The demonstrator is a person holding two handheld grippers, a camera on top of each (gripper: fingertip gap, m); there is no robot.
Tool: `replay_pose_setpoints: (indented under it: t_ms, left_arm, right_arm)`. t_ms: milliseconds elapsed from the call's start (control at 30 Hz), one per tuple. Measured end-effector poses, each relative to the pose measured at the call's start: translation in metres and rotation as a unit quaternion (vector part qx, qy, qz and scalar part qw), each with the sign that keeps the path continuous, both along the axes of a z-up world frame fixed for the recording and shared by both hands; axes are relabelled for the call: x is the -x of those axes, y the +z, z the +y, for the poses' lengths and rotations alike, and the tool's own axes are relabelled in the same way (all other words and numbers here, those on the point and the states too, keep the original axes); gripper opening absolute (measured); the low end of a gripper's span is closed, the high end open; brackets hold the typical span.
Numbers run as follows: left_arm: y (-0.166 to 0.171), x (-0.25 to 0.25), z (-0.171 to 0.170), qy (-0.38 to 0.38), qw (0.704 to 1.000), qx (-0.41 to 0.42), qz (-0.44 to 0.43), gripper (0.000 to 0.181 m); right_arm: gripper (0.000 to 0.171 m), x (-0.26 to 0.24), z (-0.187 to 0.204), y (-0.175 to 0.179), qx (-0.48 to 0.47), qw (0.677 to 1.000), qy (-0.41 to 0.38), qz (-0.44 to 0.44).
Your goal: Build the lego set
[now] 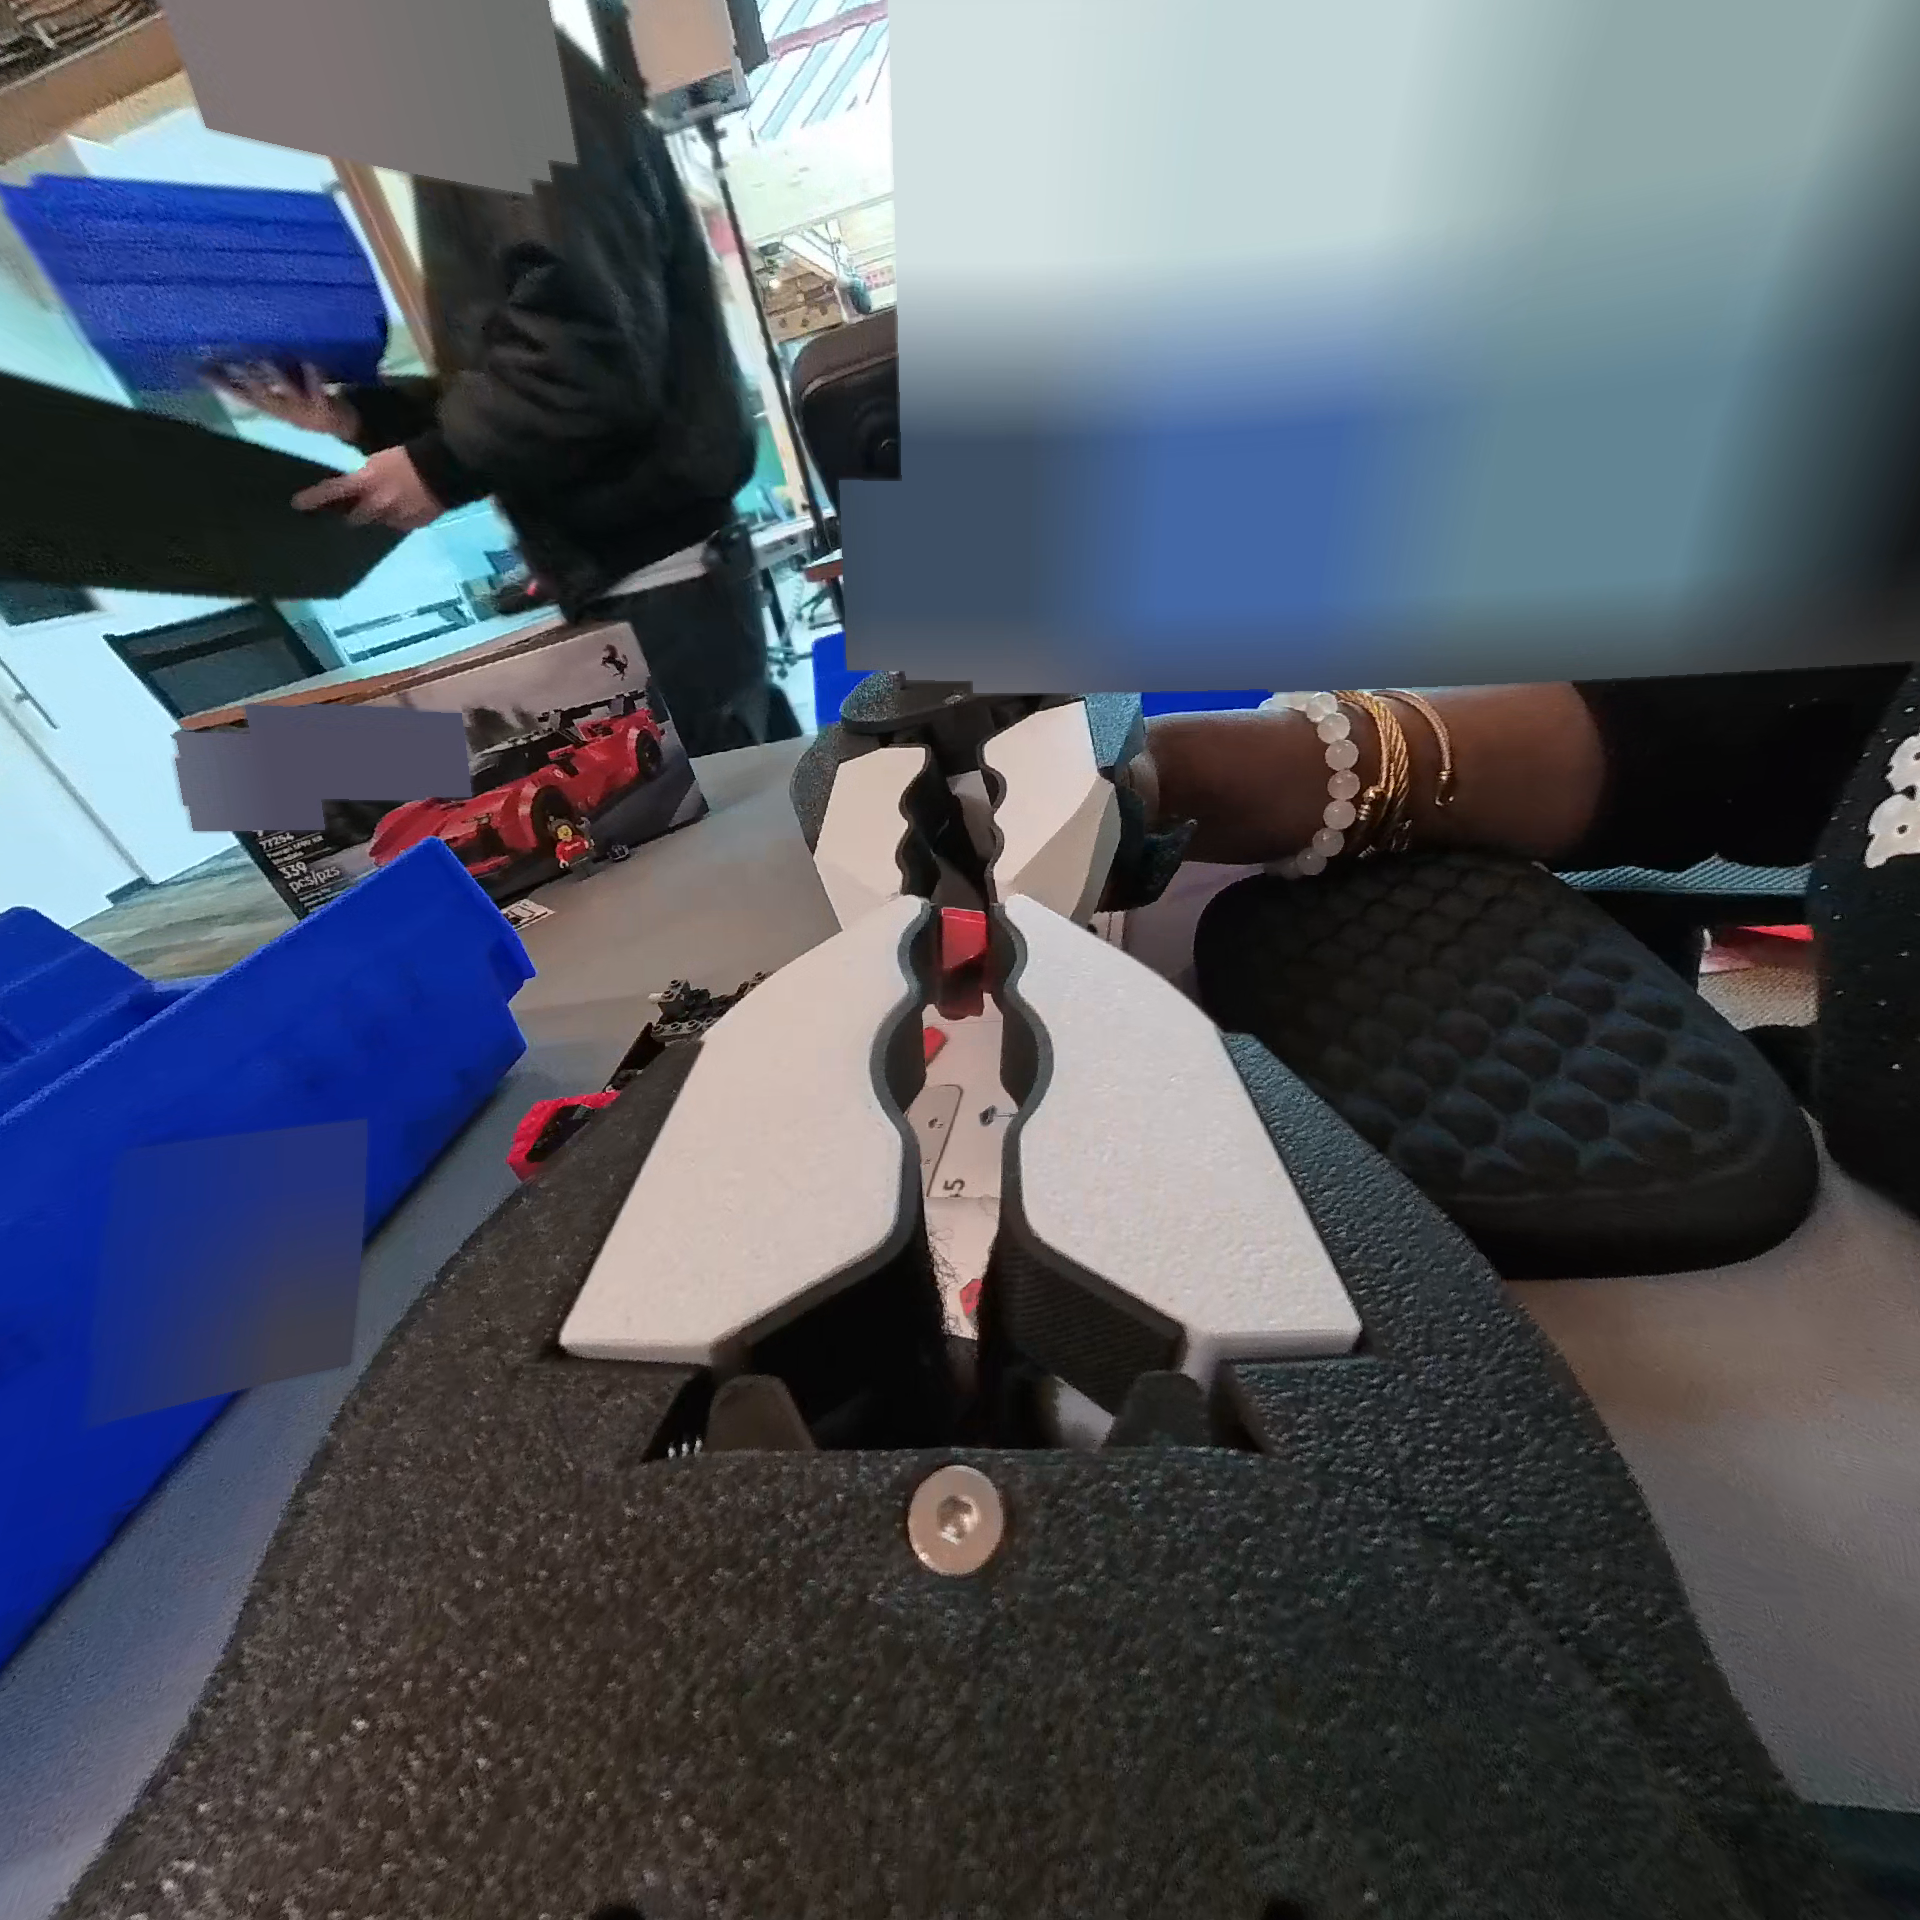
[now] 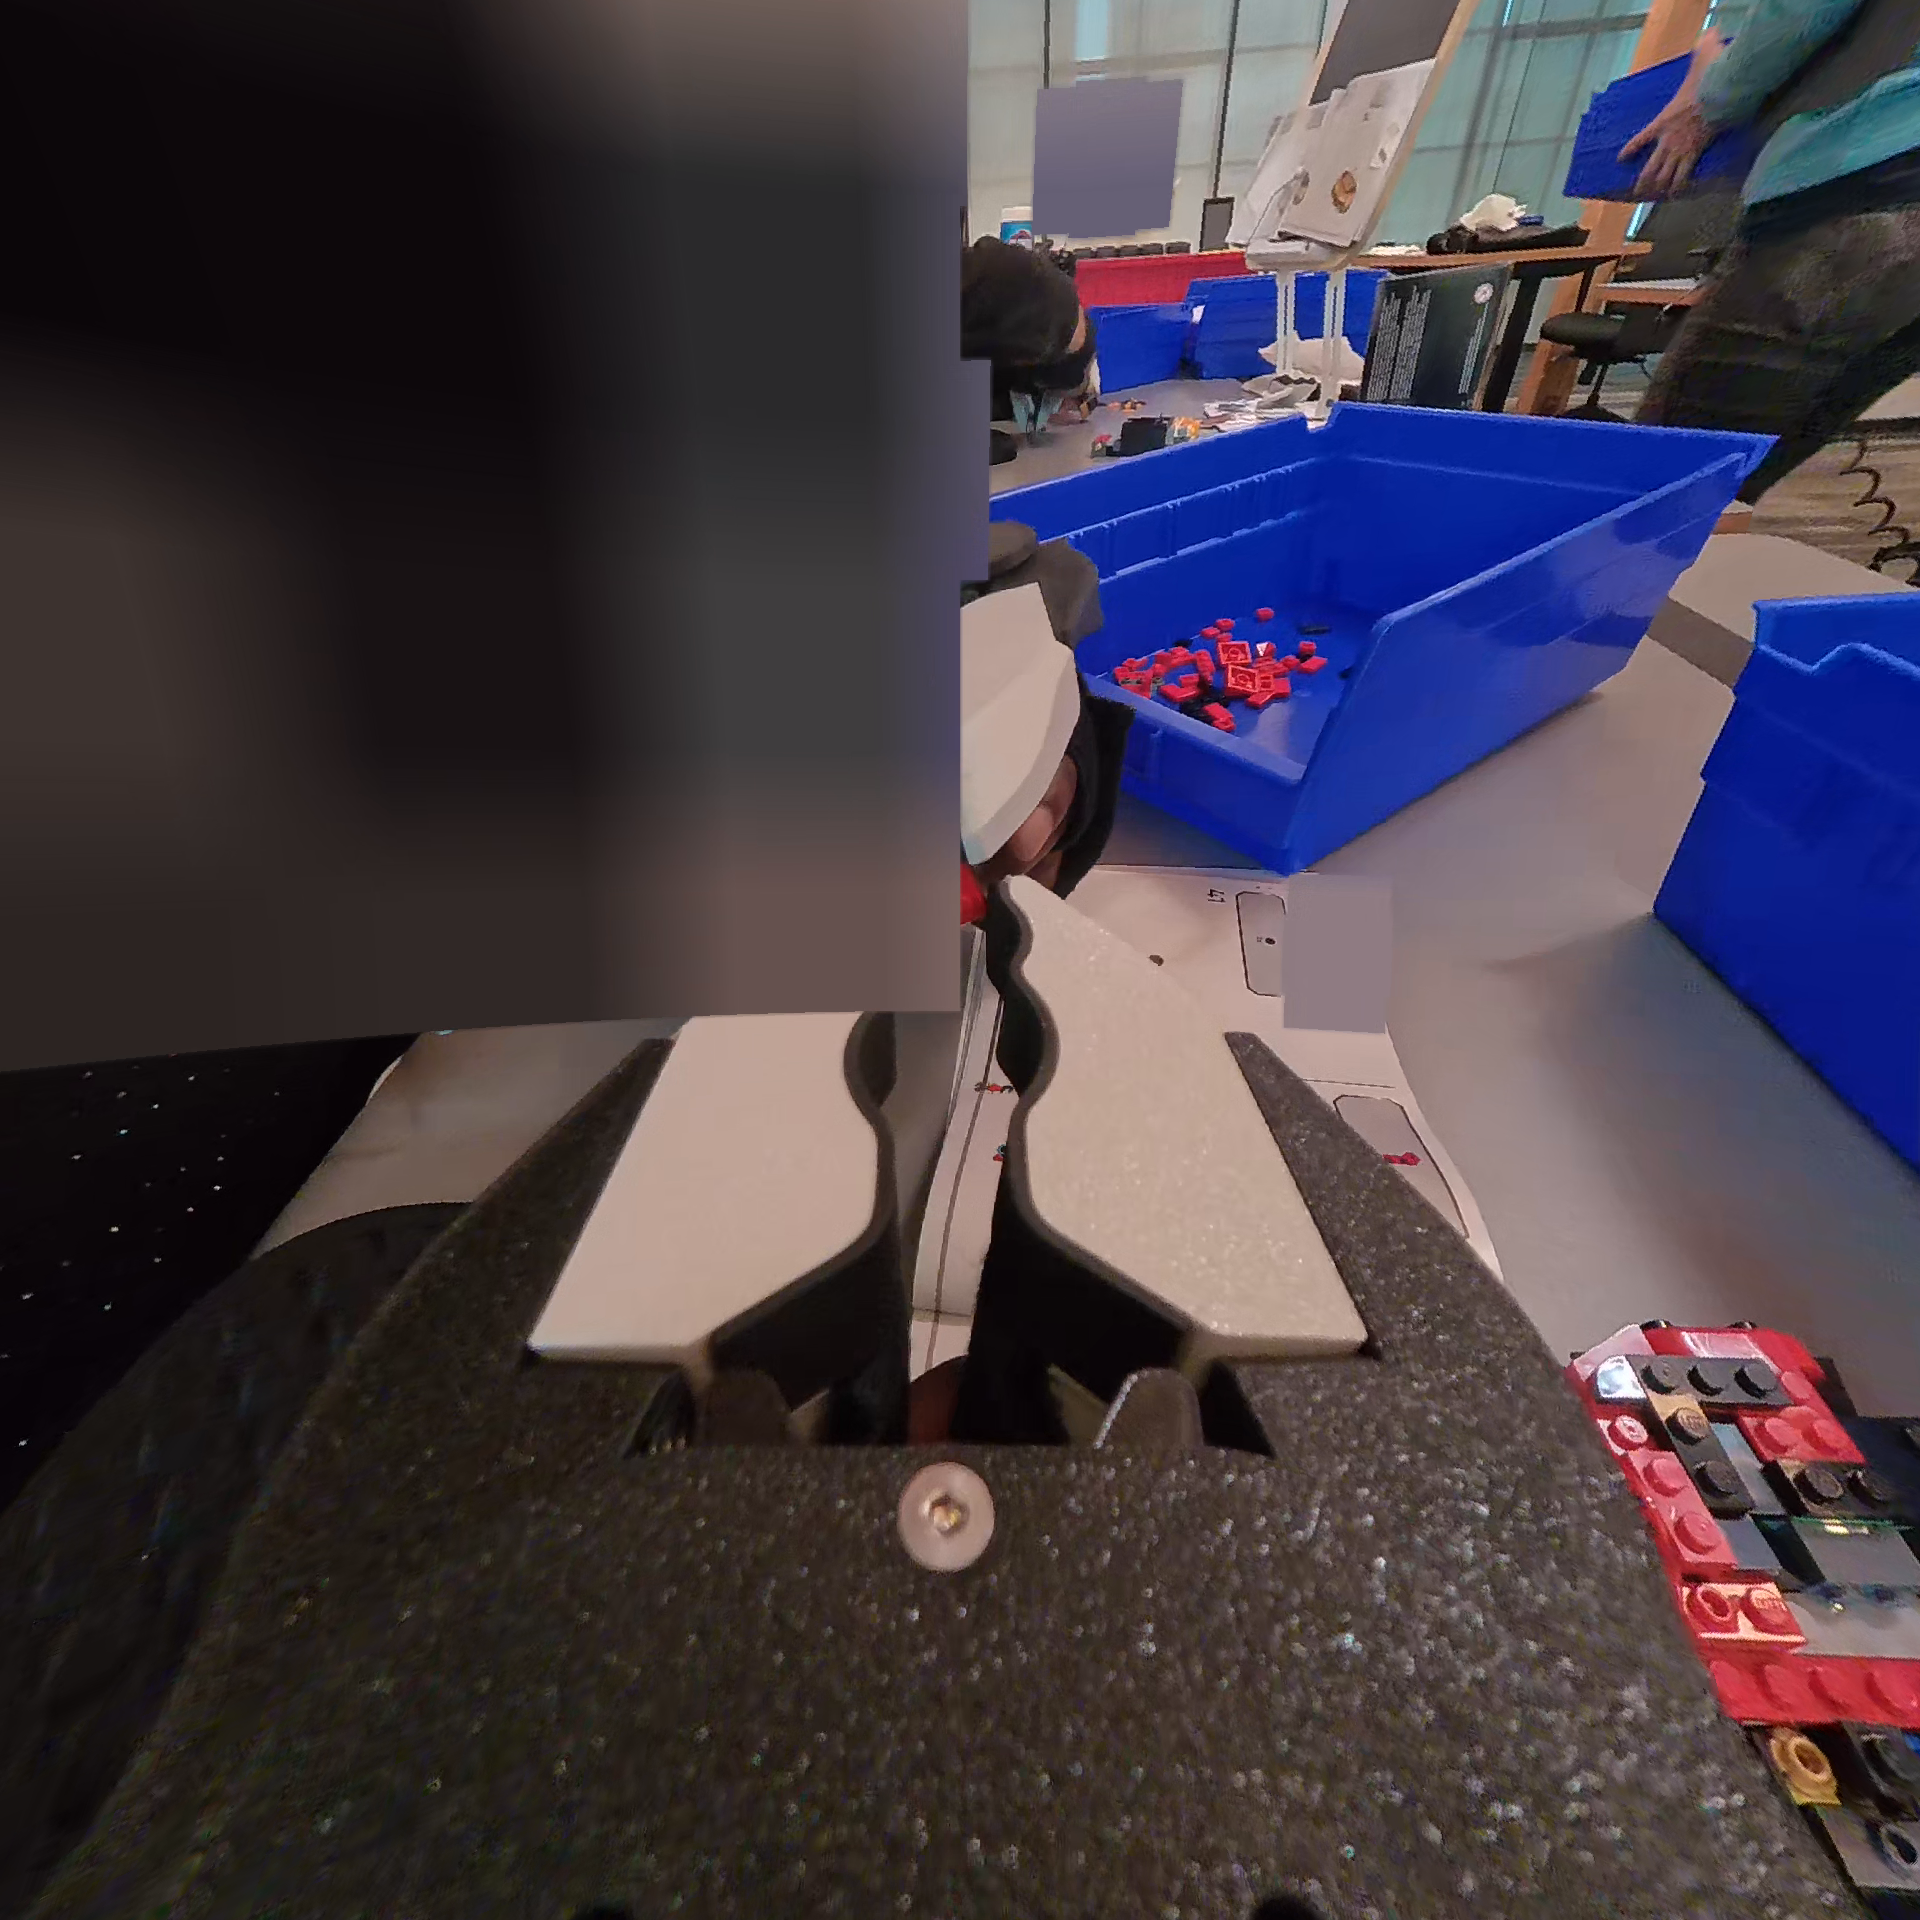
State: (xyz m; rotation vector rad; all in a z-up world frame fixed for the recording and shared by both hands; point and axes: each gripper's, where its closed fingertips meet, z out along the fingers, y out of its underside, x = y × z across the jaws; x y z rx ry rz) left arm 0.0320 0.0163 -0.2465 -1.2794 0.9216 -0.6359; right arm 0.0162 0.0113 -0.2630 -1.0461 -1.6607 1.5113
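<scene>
Left gripper [image 1: 961, 961], closest to the lens, has its fingers shut on a small red brick [image 1: 958, 940]; right gripper [image 1: 954, 800] meets it tip to tip at 12 o'clock, fingers near-closed, on what I can't tell. Progress looks partial: a red-and-black car section [image 2: 1756, 1527] sits at 4 o'clock in the right wrist view, w/ many loose red pieces [image 2: 1221, 670] left in a blue bin [image 2: 1455, 748]. Grey table [image 2: 1558, 997] carries the instruction sheet [image 2: 1205, 935] (set box [image 1: 540, 769] at 10 o'clock). Busy workroom, people carrying bins.

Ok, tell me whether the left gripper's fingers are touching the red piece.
Touching. In the left wrist view, the left gripper has its fingers pressed against both sides of the red piece, with no gap showing.
</scene>
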Motion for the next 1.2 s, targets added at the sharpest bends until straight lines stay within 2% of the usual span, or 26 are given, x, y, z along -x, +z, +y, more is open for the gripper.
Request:
replay_pose_setpoints:
  t_ms: [500, 600, 1000, 1200]
  left_arm:
    - [0.0011, 0.0002, -0.0002, -0.009, 1.0, 0.014, -0.016, 0.009]
    - [0.0013, 0.0012, 0.001, -0.001, 1.0, 0.005, -0.012, 0.018]
    - [0.0028, 0.0023, -0.0002, 0.002, 1.0, -0.01, -0.004, 0.008]
    - [0.0048, 0.0031, -0.0011, -0.008, 1.0, 0.013, -0.023, 0.007]
  right_arm:
    - [0.014, 0.0017, 0.0008, 0.001, 0.002, 1.0, -0.006, 0.001]
    - [0.014, 0.0009, 0.0036, 0.0033, 0.011, 1.0, -0.01, 0.006]
    - [0.014, 0.0008, 0.0023, 0.0009, 0.007, 1.0, -0.008, -0.003]
    - [0.014, 0.0011, 0.0012, 0.003, -0.018, 1.0, -0.015, 0.004]
